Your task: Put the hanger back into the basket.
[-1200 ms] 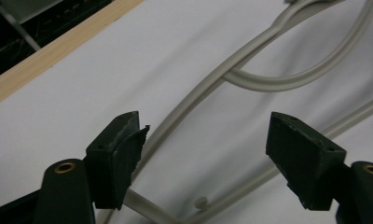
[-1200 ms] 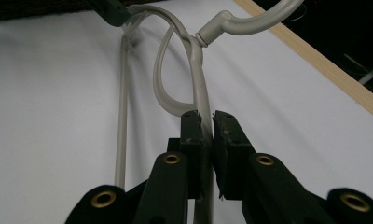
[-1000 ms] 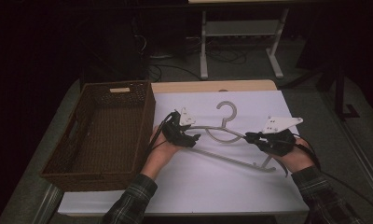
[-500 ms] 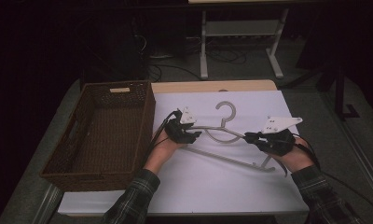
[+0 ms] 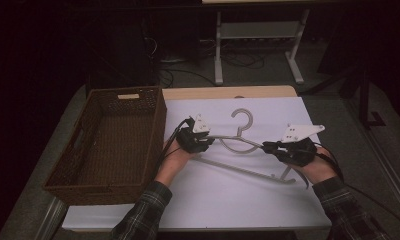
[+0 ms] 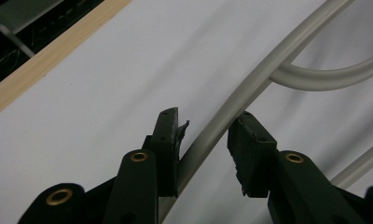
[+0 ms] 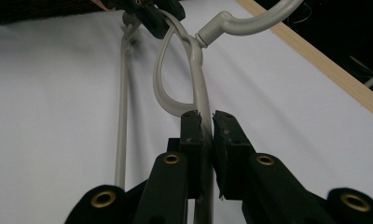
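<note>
Hanger [image 5: 240, 142] of grey plastic, laid on white-covered table [image 5: 213, 200] beside brown wicker basket [image 5: 113, 145]. Gripped at one shoulder by right gripper [image 7: 207, 122], jaws clamped on the bar; straddled at the other by left gripper [image 6: 204, 135], jaws parted.

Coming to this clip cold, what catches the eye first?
A grey plastic hanger lies mid-table on the white cloth, with a gripper at each shoulder. The right gripper is shut on its arm, while the left gripper straddles the other arm with jaws apart. An empty brown wicker basket sits at the left.
</note>
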The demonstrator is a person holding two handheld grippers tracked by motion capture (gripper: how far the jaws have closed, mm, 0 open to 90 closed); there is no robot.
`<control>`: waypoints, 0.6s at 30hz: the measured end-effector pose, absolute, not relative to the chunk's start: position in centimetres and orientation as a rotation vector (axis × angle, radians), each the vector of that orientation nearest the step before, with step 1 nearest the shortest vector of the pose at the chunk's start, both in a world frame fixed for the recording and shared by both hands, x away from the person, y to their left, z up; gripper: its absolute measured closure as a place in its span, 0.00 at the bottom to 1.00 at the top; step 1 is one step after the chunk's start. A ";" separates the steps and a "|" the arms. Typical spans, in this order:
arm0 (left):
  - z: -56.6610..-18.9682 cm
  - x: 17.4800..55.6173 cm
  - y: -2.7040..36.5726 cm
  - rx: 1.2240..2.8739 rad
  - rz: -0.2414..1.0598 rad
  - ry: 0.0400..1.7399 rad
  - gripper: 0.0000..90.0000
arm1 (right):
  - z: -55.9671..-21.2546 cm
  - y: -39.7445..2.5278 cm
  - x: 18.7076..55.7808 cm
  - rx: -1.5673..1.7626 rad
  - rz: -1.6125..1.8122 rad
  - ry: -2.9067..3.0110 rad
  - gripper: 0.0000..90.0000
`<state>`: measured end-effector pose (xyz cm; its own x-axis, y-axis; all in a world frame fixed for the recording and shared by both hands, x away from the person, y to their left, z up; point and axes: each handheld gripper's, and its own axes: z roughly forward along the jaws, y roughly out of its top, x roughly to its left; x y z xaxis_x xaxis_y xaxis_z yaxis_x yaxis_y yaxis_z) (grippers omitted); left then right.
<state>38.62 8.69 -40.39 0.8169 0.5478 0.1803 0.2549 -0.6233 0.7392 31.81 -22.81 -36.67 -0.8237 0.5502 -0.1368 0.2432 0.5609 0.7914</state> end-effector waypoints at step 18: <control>-39.9 36.9 8.2 2.314 0.420 0.488 0.83 | -37.0 -24.3 33.0 0.709 1.111 2.408 0.89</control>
<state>36.94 8.19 -39.86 0.8751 0.4580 0.1563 0.2222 -0.6672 0.7110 32.97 -24.30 -36.97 -0.7943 0.5918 -0.1374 0.2795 0.5566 0.7823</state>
